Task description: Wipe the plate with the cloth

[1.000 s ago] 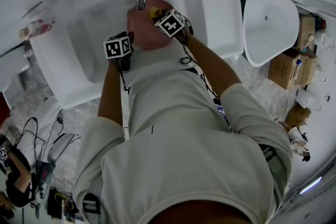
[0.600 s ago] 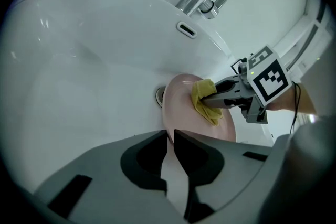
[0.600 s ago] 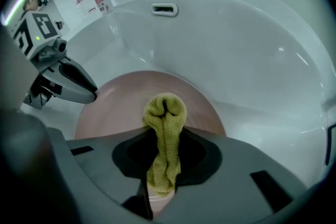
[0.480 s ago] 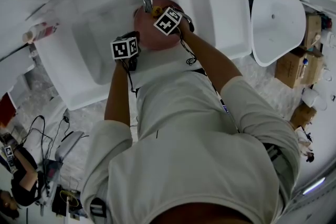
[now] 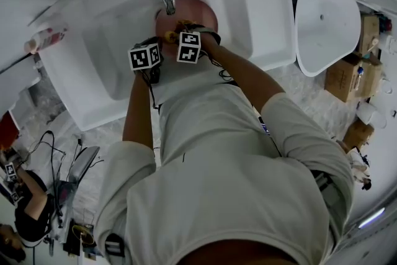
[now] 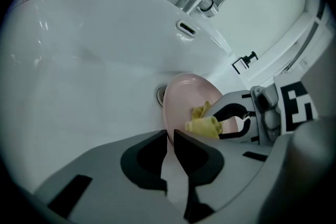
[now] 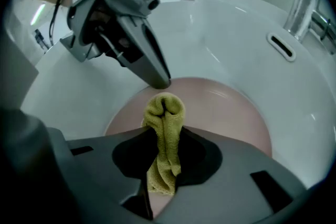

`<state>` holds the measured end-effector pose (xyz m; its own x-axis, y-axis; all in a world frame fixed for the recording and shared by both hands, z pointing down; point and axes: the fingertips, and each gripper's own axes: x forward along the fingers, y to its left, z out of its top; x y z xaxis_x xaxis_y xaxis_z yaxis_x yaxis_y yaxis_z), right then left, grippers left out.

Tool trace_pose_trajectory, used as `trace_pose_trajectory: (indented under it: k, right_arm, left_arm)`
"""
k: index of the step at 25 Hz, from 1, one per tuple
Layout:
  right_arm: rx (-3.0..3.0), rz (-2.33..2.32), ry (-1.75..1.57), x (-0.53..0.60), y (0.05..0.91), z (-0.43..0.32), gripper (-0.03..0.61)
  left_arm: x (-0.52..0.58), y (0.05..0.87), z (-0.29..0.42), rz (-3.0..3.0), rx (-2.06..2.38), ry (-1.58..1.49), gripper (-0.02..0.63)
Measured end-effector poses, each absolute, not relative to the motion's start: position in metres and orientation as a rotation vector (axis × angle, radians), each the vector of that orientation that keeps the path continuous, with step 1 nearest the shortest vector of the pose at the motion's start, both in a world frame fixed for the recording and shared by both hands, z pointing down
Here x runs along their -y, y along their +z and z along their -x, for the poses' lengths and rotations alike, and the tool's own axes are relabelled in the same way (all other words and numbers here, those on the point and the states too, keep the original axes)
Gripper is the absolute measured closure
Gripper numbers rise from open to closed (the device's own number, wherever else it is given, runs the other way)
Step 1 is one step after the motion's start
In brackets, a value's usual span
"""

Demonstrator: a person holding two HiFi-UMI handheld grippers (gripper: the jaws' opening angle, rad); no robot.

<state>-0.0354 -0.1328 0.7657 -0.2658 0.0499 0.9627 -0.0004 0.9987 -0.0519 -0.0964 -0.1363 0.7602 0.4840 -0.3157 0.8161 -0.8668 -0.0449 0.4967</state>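
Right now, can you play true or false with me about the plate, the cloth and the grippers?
1. The plate is pink. True.
2. The cloth is blue. False: it is yellow.
3. The right hand-held gripper holds the cloth. True.
4. The left hand-held gripper is empty. False: it is clamped on the plate's rim; its jaws have just been closing onto it.
5. The plate lies on a table. False: it is in the sink.
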Motion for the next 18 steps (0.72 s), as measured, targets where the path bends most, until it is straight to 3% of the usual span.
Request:
trace_pose_trajectory:
  k: [8, 18]
  right_arm:
    - [1.810, 0.209, 0.036, 0.096, 0.757, 0.006, 0.497]
    - [1.710, 0.054, 0.437, 0.134, 0.763, -0.049, 0.497]
  left_arm:
    - [0.136, 0.760, 0.096, -1.634, 1.034, 0.655, 0.558]
    - [0.134, 0.760, 0.093, -1.669, 1.002, 0.694, 0.552]
